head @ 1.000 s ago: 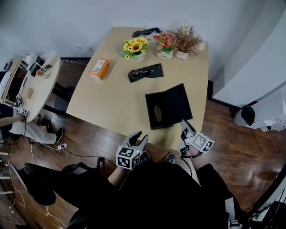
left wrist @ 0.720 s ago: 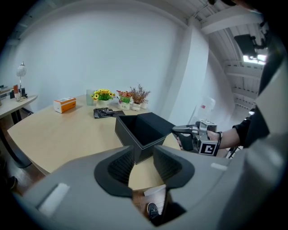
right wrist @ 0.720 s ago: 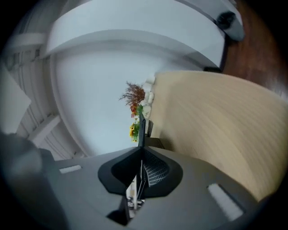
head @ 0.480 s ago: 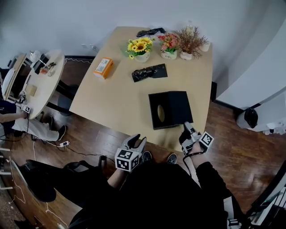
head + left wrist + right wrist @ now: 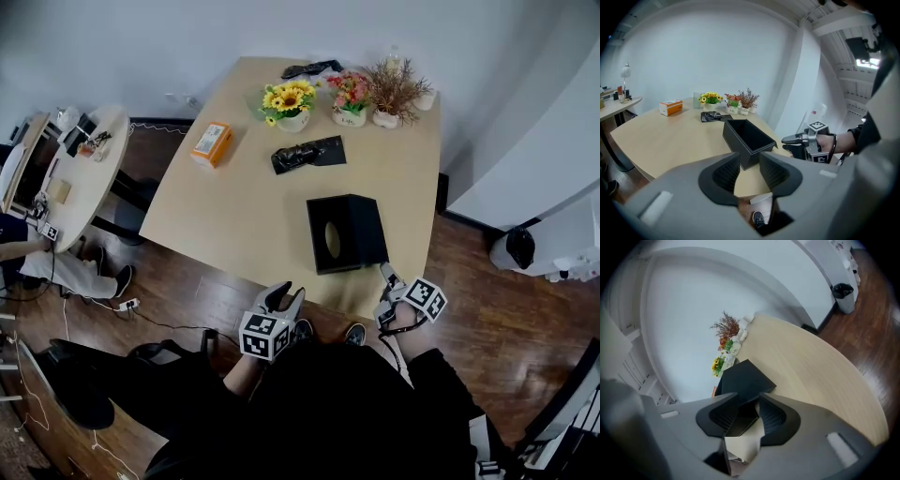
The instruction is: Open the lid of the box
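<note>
The black box [image 5: 326, 239] stands on the tan table [image 5: 234, 206] with its top open [image 5: 747, 136]. Its lid [image 5: 367, 230] is thrown over to the right side and slopes down beside the box [image 5: 743, 378]. My right gripper [image 5: 382, 272] is at the table's near edge, just off the lid's near corner. Its jaws [image 5: 749, 399] are opening and nothing is pressed between them. It shows in the left gripper view [image 5: 787, 139] too. My left gripper [image 5: 286, 292] hangs below the table's near edge, shut and empty [image 5: 749, 159].
At the table's back stand a sunflower pot [image 5: 284, 103], a pink flower pot [image 5: 348, 96] and a dried plant [image 5: 392, 89]. An orange carton [image 5: 208, 143] and a black bag [image 5: 305, 153] lie mid-table. A round side table [image 5: 89, 178] is at left, a black bin [image 5: 518, 246] at right.
The lid, spread wide and raised at the right a second ago, now lies closer against the box's right side. The right gripper has come off its corner. The left gripper barely moved.
</note>
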The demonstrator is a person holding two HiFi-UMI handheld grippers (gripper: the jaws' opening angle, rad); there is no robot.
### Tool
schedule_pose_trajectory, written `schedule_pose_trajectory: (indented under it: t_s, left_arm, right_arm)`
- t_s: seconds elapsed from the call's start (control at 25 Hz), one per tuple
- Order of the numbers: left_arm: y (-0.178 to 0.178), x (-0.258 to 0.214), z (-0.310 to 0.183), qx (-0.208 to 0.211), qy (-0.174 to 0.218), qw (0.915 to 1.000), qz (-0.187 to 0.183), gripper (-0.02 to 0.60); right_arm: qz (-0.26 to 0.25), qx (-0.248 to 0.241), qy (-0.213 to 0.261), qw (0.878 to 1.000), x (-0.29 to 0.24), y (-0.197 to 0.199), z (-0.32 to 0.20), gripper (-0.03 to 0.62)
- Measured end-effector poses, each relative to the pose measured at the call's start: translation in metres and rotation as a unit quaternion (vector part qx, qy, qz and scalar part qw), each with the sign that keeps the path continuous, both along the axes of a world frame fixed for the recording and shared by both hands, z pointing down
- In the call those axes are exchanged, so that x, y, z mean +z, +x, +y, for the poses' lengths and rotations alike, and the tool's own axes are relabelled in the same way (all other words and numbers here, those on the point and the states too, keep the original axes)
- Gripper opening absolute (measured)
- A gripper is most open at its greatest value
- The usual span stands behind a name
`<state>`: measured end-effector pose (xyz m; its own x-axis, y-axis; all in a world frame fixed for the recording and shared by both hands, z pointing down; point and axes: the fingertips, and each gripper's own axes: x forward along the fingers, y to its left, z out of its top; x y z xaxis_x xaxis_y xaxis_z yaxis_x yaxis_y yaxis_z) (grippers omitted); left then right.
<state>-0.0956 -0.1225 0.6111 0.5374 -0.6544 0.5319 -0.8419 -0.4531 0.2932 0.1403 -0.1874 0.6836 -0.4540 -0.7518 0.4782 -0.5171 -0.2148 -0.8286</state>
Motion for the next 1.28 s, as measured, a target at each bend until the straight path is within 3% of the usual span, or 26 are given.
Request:
schedule_pose_trajectory:
  t_s: [0.12,0.24,0.36,0.4,0.44,0.52,0.6,0.8,0.88,0.96,1.08,1.12,1.24,1.28]
  left_arm:
    - [0.007,-0.007,-0.006,0.007,0.008,0.9999,0.004,0.114]
    - [0.015,-0.021,-0.017,0.013,0.024,0.9996,0.008,0.114]
    - [0.025,-0.044,-0.03,0.022,0.048,0.9985,0.014,0.114]
    - [0.029,-0.055,-0.034,0.027,0.061,0.9977,0.014,0.114]
    - [0.032,-0.065,-0.038,0.031,0.077,0.9965,0.013,0.114]
    - [0.037,-0.085,-0.043,0.04,0.113,0.9928,0.004,0.114]
    - [0.041,-0.1,-0.045,0.051,0.153,0.9868,-0.017,0.114]
    - [0.056,-0.123,-0.037,0.09,0.221,0.9689,-0.065,0.114]
    - [0.058,-0.13,-0.034,0.095,0.235,0.9653,-0.062,0.114]
    - [0.056,-0.135,-0.033,0.088,0.246,0.9635,-0.057,0.114]
    - [0.046,-0.143,-0.037,0.06,0.266,0.9602,-0.06,0.114]
    - [0.041,-0.146,-0.038,0.05,0.271,0.9594,-0.062,0.114]
    - [0.032,-0.155,-0.042,0.028,0.283,0.9571,-0.055,0.114]
    - [0.031,-0.156,-0.042,0.025,0.285,0.9568,-0.053,0.114]
  right_arm:
    - [0.061,-0.019,0.039,0.997,-0.027,0.005,-0.005,0.13]
    - [0.122,-0.038,0.085,0.988,-0.058,0.007,-0.012,0.074]
    - [0.204,-0.056,0.143,0.967,-0.093,0.009,-0.017,0.044]
    - [0.249,-0.067,0.172,0.951,-0.108,0.007,-0.019,0.038]
    - [0.303,-0.083,0.206,0.927,-0.123,0.003,-0.019,0.029]
    - [0.415,-0.115,0.281,0.858,-0.156,-0.009,-0.018,0.02]
    - [0.482,-0.133,0.347,0.793,-0.185,-0.024,-0.013,0.006]
    - [0.523,-0.176,0.455,0.699,-0.231,-0.064,0.005,0.002]
    - [0.534,-0.203,0.468,0.674,-0.236,-0.076,0.013,0.002]
    - [0.534,-0.214,0.473,0.668,-0.239,-0.084,0.018,0.002]
    - [0.526,-0.212,0.483,0.667,-0.244,-0.09,0.021,0.002]
    - [0.518,-0.205,0.488,0.672,-0.246,-0.091,0.021,0.002]
    - [0.471,-0.157,0.51,0.703,-0.26,-0.092,0.021,0.002]
    - [0.464,-0.151,0.513,0.706,-0.262,-0.091,0.021,0.002]
